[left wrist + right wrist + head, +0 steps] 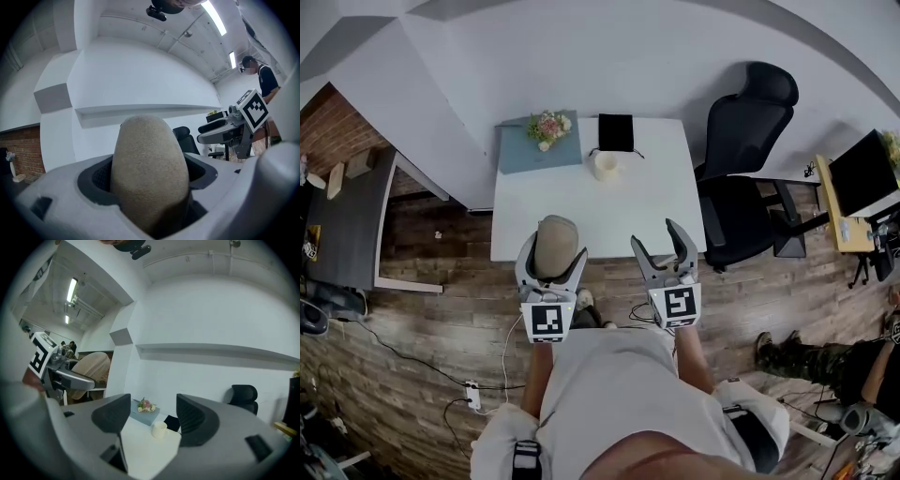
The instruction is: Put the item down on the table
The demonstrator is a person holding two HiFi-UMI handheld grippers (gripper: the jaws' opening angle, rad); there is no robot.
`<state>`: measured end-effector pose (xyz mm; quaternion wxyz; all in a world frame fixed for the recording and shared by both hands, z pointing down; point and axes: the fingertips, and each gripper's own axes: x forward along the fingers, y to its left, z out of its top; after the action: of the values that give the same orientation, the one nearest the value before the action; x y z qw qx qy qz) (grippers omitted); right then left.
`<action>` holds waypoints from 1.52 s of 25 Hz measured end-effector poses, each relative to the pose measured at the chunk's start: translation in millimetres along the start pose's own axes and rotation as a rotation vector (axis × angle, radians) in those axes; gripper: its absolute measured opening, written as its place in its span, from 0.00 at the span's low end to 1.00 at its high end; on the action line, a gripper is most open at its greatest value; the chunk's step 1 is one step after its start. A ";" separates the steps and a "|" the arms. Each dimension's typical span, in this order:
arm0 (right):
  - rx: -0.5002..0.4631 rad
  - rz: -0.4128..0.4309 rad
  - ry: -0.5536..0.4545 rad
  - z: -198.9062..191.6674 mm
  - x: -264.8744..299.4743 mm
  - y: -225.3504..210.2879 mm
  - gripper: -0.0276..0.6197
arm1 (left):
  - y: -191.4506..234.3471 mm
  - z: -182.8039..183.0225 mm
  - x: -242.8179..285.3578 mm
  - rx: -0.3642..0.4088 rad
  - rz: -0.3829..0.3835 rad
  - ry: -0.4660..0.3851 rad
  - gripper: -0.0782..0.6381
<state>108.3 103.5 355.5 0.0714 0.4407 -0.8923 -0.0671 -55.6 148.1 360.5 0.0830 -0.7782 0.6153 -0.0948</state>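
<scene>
A beige, egg-shaped item (556,239) with a rough, felt-like surface stands between the fingers of my left gripper (553,253), which is shut on it and held in the air over the near edge of the white table (581,202). In the left gripper view the item (150,173) fills the gap of the left gripper (150,192), with both pads against its sides. My right gripper (654,236) hangs beside it to the right, open and empty. Between the jaws of the right gripper (153,416) only the tabletop and a cup show. The held item (91,369) also shows at that view's left.
On the table's far side stand a white cup (606,165), a black pouch (616,132) and a blue-grey mat (534,155) with a small bunch of flowers (547,127). A black office chair (741,178) stands right of the table. Cables and a power strip (472,394) lie on the wooden floor.
</scene>
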 end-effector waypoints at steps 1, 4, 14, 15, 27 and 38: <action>-0.002 -0.004 -0.005 0.9 6.2 -0.1 0.52 | 4.6 -0.7 4.1 0.000 -0.004 -0.002 0.68; -0.007 -0.018 -0.008 2.7 23.7 0.1 0.51 | 18.7 -3.3 16.9 0.000 -0.019 -0.005 0.68; -0.023 -0.071 0.036 8.1 74.7 4.5 0.51 | 69.5 -11.7 52.4 -0.015 -0.056 -0.022 0.68; -0.029 -0.076 0.034 9.5 78.8 4.7 0.51 | 74.0 -12.1 54.7 -0.023 -0.057 -0.023 0.68; -0.048 -0.113 0.036 17.8 116.3 8.0 0.51 | 111.2 -19.0 80.5 -0.044 -0.076 -0.030 0.68; -0.033 -0.109 0.069 3.2 150.3 -13.3 0.51 | 121.2 -32.8 122.2 -0.037 -0.080 -0.009 0.68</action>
<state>27.7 -24.0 360.2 0.1058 0.4896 -0.8626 -0.0705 -150.4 1.0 368.1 0.0673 -0.8040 0.5849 -0.0833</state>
